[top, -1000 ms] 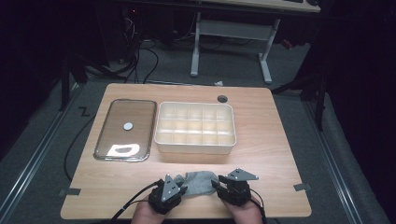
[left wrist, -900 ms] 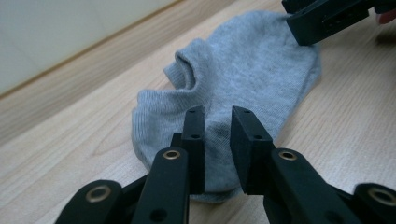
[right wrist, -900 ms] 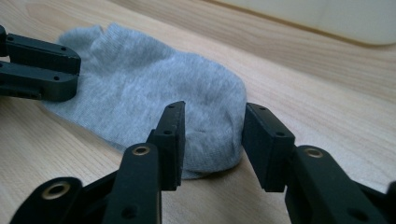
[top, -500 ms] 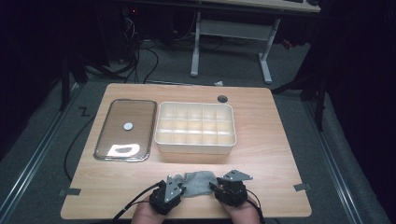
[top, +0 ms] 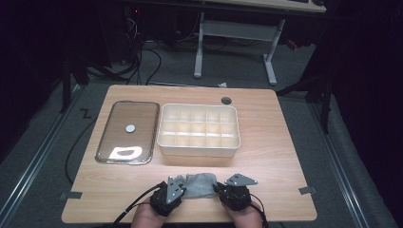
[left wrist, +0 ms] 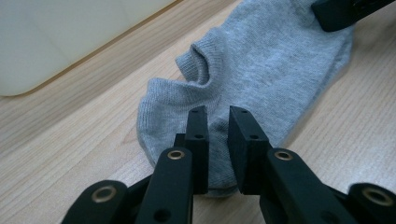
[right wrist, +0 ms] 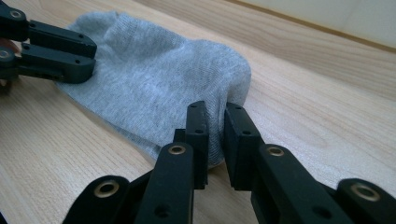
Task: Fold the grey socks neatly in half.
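Observation:
A grey ankle sock (top: pixel 197 185) lies flat on the wooden table near its front edge, between my two grippers. My left gripper (top: pixel 177 191) holds the sock's left end; in the left gripper view its jaws (left wrist: pixel 218 116) are closed on the edge of the sock (left wrist: pixel 261 70). My right gripper (top: pixel 222 191) holds the right end, and in the right gripper view its jaws (right wrist: pixel 215 112) pinch a fold of the sock (right wrist: pixel 149 70). Each gripper view also shows the other gripper, the right gripper (left wrist: pixel 345 9) and the left gripper (right wrist: pixel 51 46), on the sock's far end.
A cream tray (top: pixel 198 148) with several compartments stands just beyond the sock at mid-table. A flat clear lid with a metal rim (top: pixel 127 128) lies to its left. A dark round grommet (top: pixel 226 100) sits near the back edge.
My right gripper has shifted a little to the left, toward the sock. The left gripper and the sock have hardly moved.

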Motion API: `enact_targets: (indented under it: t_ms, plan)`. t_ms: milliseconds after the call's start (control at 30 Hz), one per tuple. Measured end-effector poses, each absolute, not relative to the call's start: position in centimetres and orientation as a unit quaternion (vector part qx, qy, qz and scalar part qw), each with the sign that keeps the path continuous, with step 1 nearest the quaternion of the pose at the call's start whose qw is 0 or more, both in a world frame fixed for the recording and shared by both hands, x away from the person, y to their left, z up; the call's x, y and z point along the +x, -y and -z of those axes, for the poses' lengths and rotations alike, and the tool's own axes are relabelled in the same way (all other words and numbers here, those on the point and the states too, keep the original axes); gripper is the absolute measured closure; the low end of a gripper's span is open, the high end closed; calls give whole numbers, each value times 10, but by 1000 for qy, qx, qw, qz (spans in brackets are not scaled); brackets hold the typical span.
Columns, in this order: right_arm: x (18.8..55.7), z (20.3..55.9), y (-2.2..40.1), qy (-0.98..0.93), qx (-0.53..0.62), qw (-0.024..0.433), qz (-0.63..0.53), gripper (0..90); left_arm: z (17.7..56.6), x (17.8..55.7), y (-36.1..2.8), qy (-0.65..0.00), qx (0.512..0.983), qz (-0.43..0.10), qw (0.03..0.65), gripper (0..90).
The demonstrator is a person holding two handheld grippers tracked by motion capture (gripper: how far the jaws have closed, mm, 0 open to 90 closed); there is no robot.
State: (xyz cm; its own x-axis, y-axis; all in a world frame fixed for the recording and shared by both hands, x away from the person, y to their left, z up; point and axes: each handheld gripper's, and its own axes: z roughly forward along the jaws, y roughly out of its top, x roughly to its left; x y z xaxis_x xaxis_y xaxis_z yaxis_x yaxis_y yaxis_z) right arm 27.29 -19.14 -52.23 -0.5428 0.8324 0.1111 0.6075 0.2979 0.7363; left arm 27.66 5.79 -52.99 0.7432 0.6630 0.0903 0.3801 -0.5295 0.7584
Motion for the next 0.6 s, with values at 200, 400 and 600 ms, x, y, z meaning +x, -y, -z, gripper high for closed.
enact_targets:
  t_ms: [200, 400, 600]
  plan:
    - [273, 521, 195, -788, 456, 149, -386, 819, 517, 276, -45, -289, 851, -162, 407, 810]
    - [272, 522, 197, -786, 455, 147, -390, 819, 512, 290, -22, -285, 854, -183, 395, 859]
    - [271, 522, 201, -784, 456, 146, -395, 820, 522, 306, -18, -306, 860, -181, 365, 877]
